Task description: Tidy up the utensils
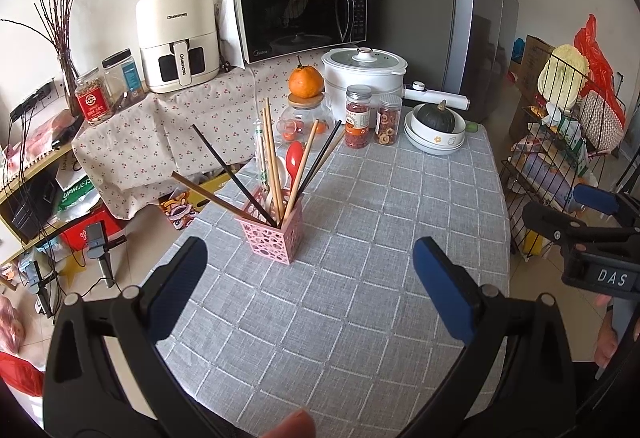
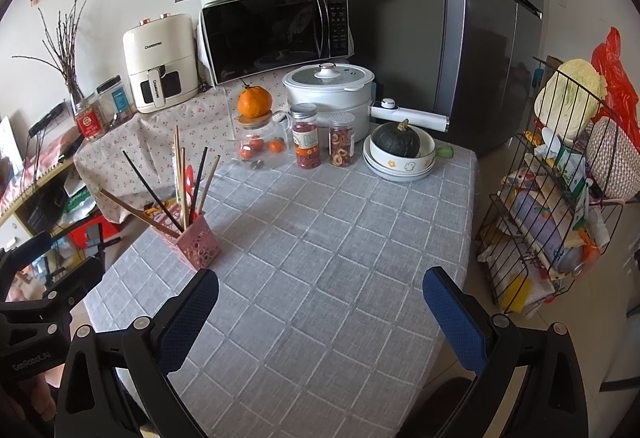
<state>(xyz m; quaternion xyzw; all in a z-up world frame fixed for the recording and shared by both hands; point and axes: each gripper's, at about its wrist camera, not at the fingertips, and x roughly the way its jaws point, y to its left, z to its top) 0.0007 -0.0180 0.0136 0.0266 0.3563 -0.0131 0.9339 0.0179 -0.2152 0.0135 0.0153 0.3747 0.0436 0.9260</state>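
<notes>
Both grippers hover low over the grey checked tablecloth (image 1: pixel 360 238), and neither has anything in it. The left gripper (image 1: pixel 310 258) has its blue-padded jaws spread wide, and the pink perforated utensil holder (image 1: pixel 276 234) stands on the cloth just ahead of them, a little left of the centre line of the gap, not touching either finger. Out of the holder fan the chopsticks (image 1: pixel 276 158), pale wooden ones, dark ones and a brown one leaning far left, with a red spoon (image 1: pixel 295 158) upright among them. The right gripper (image 2: pixel 320 290) is spread just as wide over bare cloth; from its camera the holder (image 2: pixel 198 242) sits ahead and to the left, just beyond the left fingertip (image 2: pixel 200 286), outside the gap. At the far end of the table stand a white electric pot (image 2: pixel 328 86), two jars of dried fruit (image 2: pixel 320 138), a glass jar with an orange (image 2: pixel 255 101) on its lid, and stacked bowls holding a dark green squash (image 2: pixel 398 140). A wire rack (image 2: pixel 560 198) stands off the table's right side.
</notes>
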